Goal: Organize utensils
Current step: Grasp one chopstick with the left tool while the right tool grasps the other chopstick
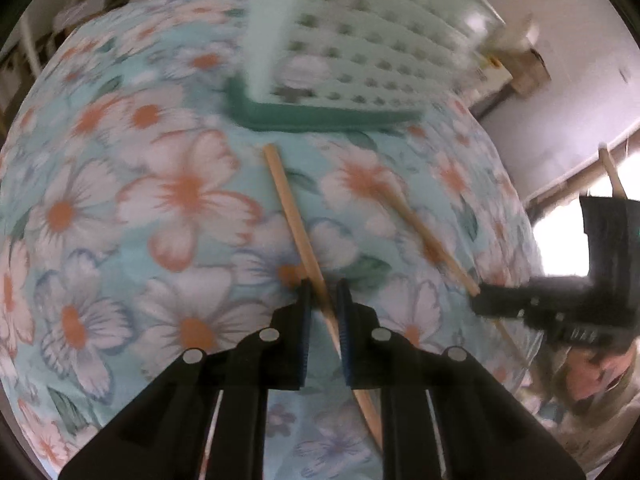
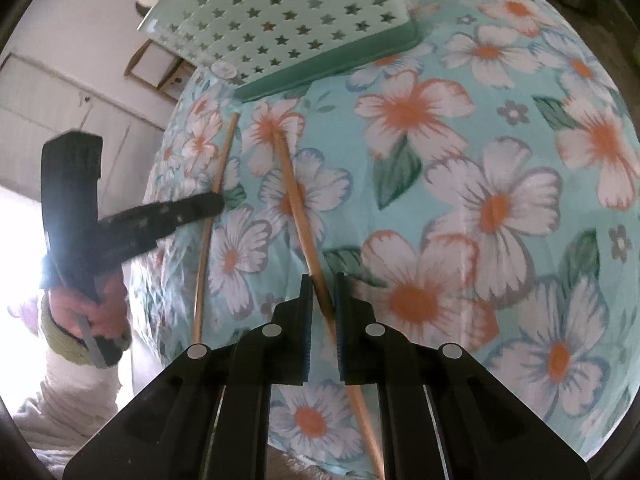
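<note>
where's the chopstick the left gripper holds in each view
Left wrist: the thin wooden chopstick runs up the centre between the left gripper fingers.
Right wrist: it sits at centre left, crossed by that gripper.
Shared landmark: the pale green star-holed basket at the top.

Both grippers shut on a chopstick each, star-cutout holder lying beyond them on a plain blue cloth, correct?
Not quite: the cloth is floral, not plain, as the right wrist view shows. Left gripper and right gripper each clamp a chopstick; the holder lies beyond.
</note>
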Available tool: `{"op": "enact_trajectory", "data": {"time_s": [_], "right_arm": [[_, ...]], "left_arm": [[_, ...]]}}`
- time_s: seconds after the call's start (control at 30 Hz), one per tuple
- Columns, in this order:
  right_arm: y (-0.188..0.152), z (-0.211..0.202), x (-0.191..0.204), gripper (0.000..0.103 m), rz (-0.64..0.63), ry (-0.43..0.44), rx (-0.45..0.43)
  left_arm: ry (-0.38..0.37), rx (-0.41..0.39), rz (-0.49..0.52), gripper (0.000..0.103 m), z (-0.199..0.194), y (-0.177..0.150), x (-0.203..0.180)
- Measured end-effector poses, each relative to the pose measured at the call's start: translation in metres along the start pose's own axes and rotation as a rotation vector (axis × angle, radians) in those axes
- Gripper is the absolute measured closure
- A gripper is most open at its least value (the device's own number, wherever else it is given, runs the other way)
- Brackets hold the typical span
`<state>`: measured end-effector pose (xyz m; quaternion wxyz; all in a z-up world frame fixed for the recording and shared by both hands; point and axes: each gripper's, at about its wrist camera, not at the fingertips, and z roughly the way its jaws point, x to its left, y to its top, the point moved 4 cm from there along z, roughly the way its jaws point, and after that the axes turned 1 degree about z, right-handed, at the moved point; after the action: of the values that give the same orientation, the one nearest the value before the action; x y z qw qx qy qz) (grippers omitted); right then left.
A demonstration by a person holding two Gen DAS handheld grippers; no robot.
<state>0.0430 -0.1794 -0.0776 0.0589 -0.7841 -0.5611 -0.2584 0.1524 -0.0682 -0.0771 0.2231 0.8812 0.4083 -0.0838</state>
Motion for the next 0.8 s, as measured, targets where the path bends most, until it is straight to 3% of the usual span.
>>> {"op": "enact_trajectory", "data": {"time_s": [0.23, 0.37, 0.53, 0.57, 0.7, 0.8], "right_arm": [[0.001, -0.017, -0.027, 0.097, 0.132, -0.019, -0.103], [-0.007, -0.019, -0.036, 0.096, 0.207, 0.028, -0.138], [-0.014, -0.020, -0.040, 0.095, 0.214, 0.105, -0.131], [-0.015, -0.022, -0.040, 0.093, 0.206, 0.103, -0.130], [-0.008, -0.041, -0.032, 0.068, 0.126, 0.072, -0.164], [-0.001, -0.041, -0.024, 0.068, 0.056, 0.046, -0.168]], "left_arm": [[-0.058, 0.001, 0.039, 0.092, 0.008, -0.012, -0.022], [-0.071, -0.030, 0.034, 0.092, 0.013, -0.019, -0.032], [-0.116, -0.029, -0.050, 0.092, 0.010, -0.018, -0.025], [-0.124, -0.026, -0.068, 0.091, 0.007, -0.019, -0.021], [-0.148, -0.050, -0.163, 0.082, -0.003, -0.018, -0.009], [-0.148, -0.073, -0.210, 0.080, -0.006, -0.015, -0.003]]}}
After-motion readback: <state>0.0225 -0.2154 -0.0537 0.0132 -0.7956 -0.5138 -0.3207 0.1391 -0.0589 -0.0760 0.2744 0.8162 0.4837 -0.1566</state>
